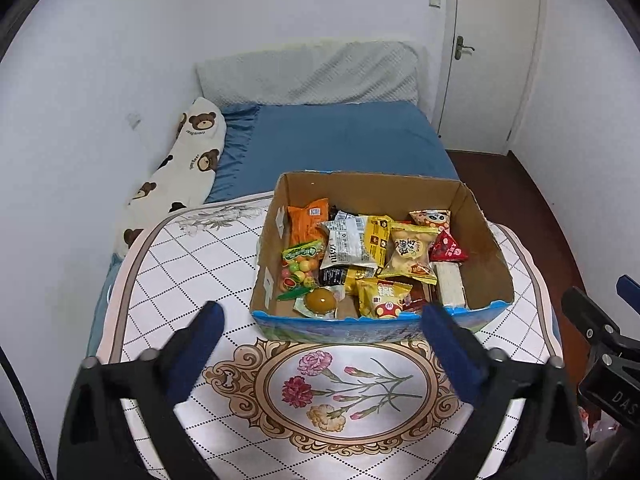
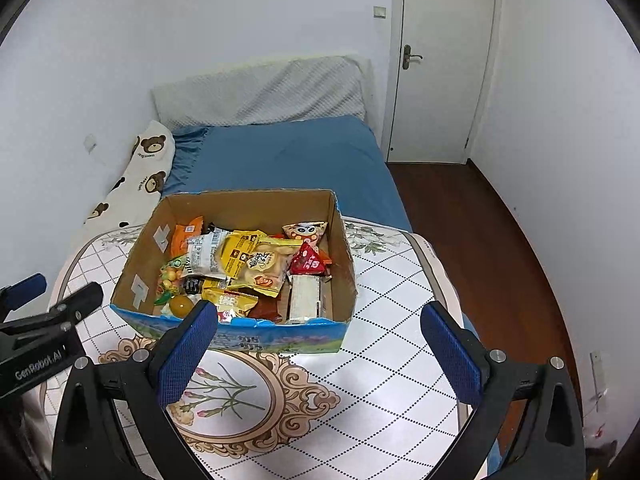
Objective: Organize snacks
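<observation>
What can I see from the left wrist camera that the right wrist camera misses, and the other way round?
Only the left wrist view shows the carnation medallion whole, plus the right gripper at its right edge. Only the right wrist view shows the brown floor along the bed's side, plus the left gripper at its left edge. Both show the cardboard snack box on the quilted mat, the blue bed and the white door. Both grippers, left and right, are open and empty.

Left gripper (image 1: pixel 322 330) jaws spread wide and empty over a floral tablecloth (image 1: pixel 192 264), open cardboard box (image 1: pixel 486 256) of snack packets just beyond, right gripper (image 1: pixel 600 320) at right edge, blue bed (image 1: pixel 344 140) far behind.
</observation>
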A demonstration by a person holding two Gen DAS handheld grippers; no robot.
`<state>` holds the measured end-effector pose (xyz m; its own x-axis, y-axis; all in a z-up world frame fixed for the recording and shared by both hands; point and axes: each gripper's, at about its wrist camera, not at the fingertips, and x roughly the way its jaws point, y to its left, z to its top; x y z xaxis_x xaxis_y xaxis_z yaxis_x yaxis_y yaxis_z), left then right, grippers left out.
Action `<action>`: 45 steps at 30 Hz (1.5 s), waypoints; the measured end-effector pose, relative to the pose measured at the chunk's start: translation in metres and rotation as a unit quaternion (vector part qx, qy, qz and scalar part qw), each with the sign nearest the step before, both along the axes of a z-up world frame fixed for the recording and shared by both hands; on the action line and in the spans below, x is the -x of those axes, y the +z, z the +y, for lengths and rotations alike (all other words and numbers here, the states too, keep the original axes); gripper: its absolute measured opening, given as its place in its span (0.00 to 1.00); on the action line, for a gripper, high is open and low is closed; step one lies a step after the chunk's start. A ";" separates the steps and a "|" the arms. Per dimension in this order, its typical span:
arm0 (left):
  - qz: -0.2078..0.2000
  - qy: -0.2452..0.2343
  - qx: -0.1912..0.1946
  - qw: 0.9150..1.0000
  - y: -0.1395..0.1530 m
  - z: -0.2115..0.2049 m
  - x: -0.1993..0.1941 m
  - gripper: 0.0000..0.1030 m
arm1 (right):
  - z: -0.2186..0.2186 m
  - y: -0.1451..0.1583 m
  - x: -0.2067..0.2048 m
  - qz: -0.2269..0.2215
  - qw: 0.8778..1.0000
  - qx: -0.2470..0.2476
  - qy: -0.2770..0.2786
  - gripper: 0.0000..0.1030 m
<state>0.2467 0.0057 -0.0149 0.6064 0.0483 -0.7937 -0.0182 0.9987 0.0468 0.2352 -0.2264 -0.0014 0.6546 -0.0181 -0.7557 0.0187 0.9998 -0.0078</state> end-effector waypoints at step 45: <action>-0.009 0.006 -0.002 1.000 -0.001 0.004 0.002 1.00 | 0.004 -0.004 0.003 0.005 1.000 0.008 -0.009 1.00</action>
